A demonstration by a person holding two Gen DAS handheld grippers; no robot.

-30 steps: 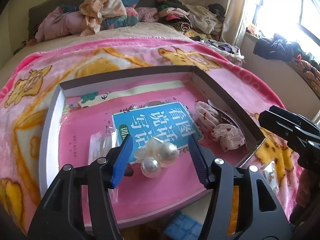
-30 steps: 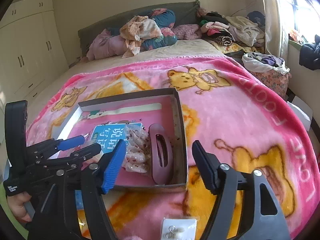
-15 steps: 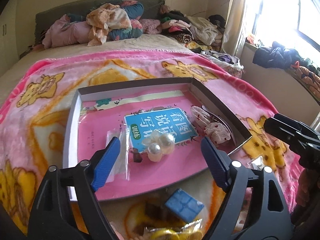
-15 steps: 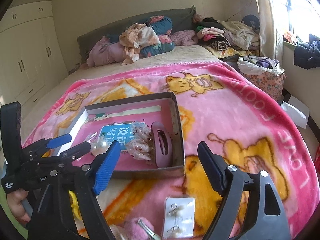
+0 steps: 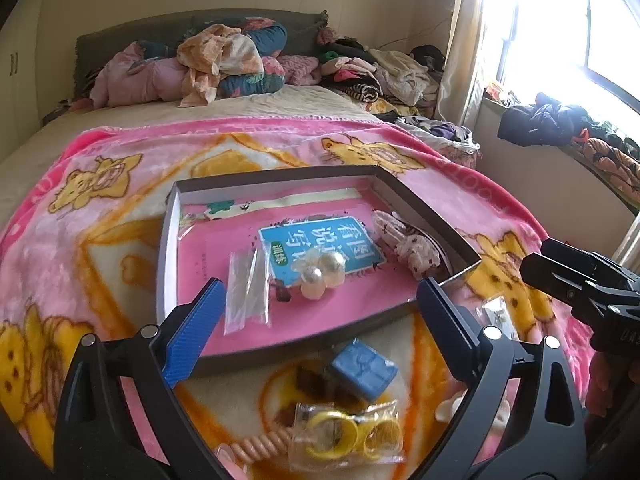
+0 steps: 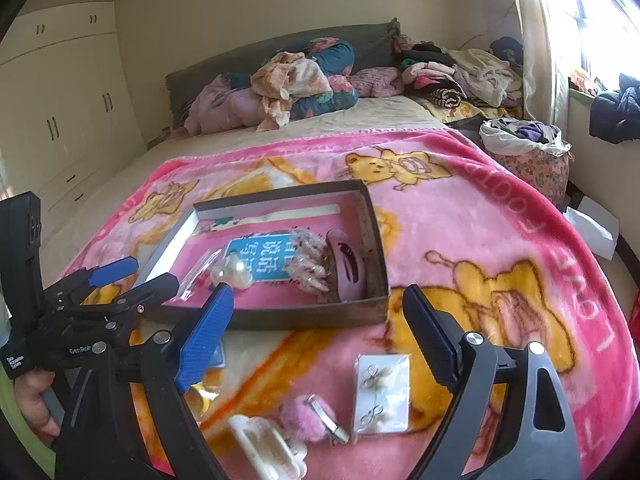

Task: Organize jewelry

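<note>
A shallow box (image 5: 168,240) (image 6: 372,220) lies on the pink blanket. It holds a pearl hair piece (image 5: 322,270) (image 6: 232,272), a small clear bag (image 5: 246,292), a frilly scrunchie (image 5: 416,250) (image 6: 310,262) and a mauve claw clip (image 6: 346,264). My left gripper (image 5: 320,332) is open and empty, above the box's near edge. My right gripper (image 6: 320,336) is open and empty, above an earring card (image 6: 382,394). On the blanket near me lie a blue box (image 5: 364,368), a bag of yellow rings (image 5: 348,436), a pink fuzzy clip (image 6: 308,416) and a white claw clip (image 6: 264,444).
Piled clothes (image 5: 224,60) lie at the head of the bed. More clothes (image 6: 524,136) are heaped at the right by the window. Wardrobe doors (image 6: 60,92) stand at the left. The blanket (image 6: 500,240) spreads to the right of the box.
My left gripper has let go of the pearl hair piece in the box, opened wide and drawn back. My right gripper has drawn back too, bringing the loose items on the blanket into view.
</note>
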